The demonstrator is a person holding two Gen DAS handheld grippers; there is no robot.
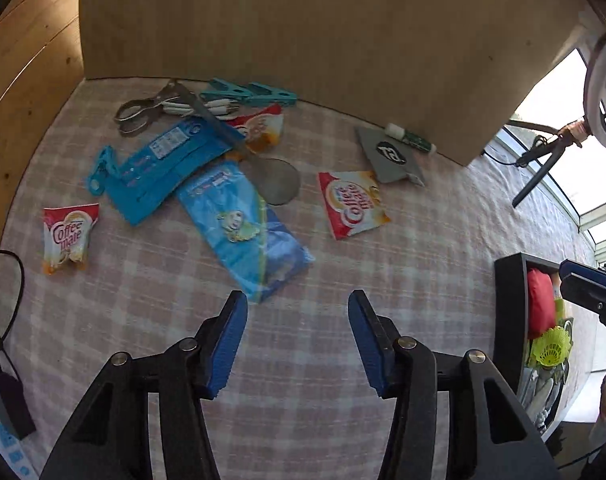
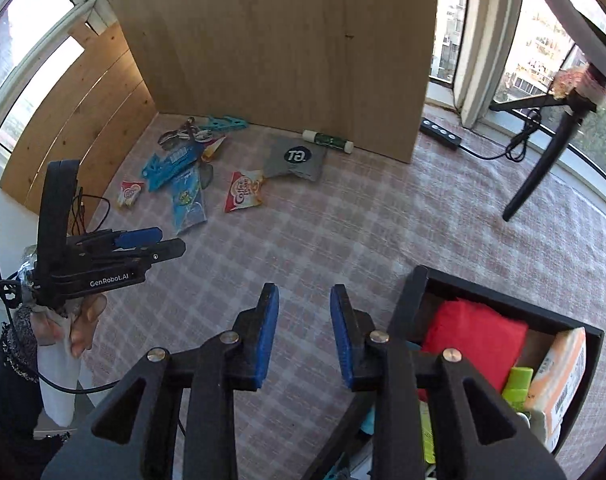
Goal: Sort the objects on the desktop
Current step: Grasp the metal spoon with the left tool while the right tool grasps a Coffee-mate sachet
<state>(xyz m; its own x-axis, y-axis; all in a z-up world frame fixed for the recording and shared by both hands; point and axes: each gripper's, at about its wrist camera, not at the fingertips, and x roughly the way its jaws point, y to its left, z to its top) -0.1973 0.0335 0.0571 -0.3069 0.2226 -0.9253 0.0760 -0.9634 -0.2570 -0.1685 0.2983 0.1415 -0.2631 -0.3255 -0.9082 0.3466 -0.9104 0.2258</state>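
My left gripper [image 1: 298,330] is open and empty above the checked cloth, just short of a light blue packet [image 1: 245,232]. Beyond it lie a blue card pack [image 1: 163,168], Coffee mate sachets [image 1: 353,204] [image 1: 69,236], scissors [image 1: 147,110], teal clips [image 1: 249,94], a round strainer [image 1: 277,180], a grey card [image 1: 389,154] and a glue stick [image 1: 411,138]. My right gripper [image 2: 304,330] is open and empty beside the black box [image 2: 413,292], which holds a red bag [image 2: 473,334]. The left gripper also shows in the right wrist view [image 2: 159,242].
A tall wooden board [image 1: 303,28] stands behind the objects, wooden panels at the left. A power strip [image 2: 441,132] and tripod leg [image 2: 539,172] are at the right by the windows. A cable and adapter [image 1: 7,396] lie at the left edge. The box holds a yellow shuttlecock [image 1: 551,346].
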